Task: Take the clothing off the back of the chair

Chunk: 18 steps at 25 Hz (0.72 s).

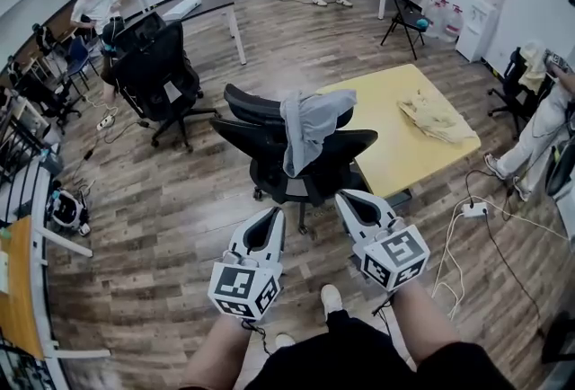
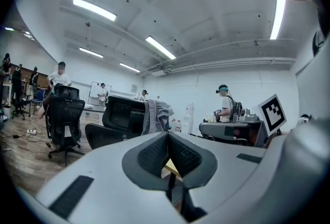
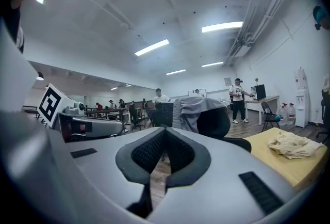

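Left hand-held gripper (image 1: 272,216) is closed, jaws tip to tip w/ nothing between them. Right hand-held gripper (image 1: 347,199) reads the same: closed, empty. I'm holding both side by side, low in the head view, pointing at the chair (image 1: 269,141) and apart from it.

The clothing (image 1: 310,123), a grey garment, hangs over the top of the chair's backrest, draped down both sides. Neither gripper touches it. In the left gripper view the clothing (image 2: 153,116) sits just above and left of the jaw tips; in the right gripper view the clothing (image 3: 198,107) is above and right of them.

The black chair stands on the wood floor (image 1: 180,226), its far side against a yellow bench (image 1: 395,155). A crumpled beige cloth (image 1: 437,120) lies on the bench, well apart from the chair.
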Available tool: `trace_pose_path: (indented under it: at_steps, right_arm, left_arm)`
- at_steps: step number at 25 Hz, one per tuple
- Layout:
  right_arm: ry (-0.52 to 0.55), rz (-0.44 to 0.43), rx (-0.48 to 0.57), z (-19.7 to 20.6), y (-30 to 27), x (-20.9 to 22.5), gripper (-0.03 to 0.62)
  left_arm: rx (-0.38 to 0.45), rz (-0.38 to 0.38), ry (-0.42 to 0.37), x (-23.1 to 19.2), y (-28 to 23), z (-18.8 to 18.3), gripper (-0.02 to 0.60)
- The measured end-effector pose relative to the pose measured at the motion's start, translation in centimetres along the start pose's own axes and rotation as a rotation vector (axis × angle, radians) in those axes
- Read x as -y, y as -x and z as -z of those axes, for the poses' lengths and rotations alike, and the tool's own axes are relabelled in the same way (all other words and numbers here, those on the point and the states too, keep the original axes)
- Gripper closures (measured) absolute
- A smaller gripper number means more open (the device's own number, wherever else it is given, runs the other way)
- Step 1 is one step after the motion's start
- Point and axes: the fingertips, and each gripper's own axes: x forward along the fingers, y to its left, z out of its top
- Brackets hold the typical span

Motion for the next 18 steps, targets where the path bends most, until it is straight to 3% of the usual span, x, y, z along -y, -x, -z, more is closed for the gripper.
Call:
trace_pose_path:
  at_steps: [10, 13, 18]
  right_arm:
    - [-0.027, -0.019, -0.007, 0.7, -2.7, 6.2, 0.582]
    - [-0.035, -0.034, -0.011, 1.1, -3.6, 7.6, 0.582]
    - [-0.046, -0.06, -0.019, 1.3, -4.9, 10.5, 0.582]
  left_arm:
    - [-0.017, -0.04, -0.011, -0.6, -7.2, 0.3, 0.561]
    - [-0.025, -0.051, -0.017, -1.0, -9.0, 0.4, 0.481]
    - [-0.043, -0.099, -0.019, -1.8, -12.3, 0.4, 0.401]
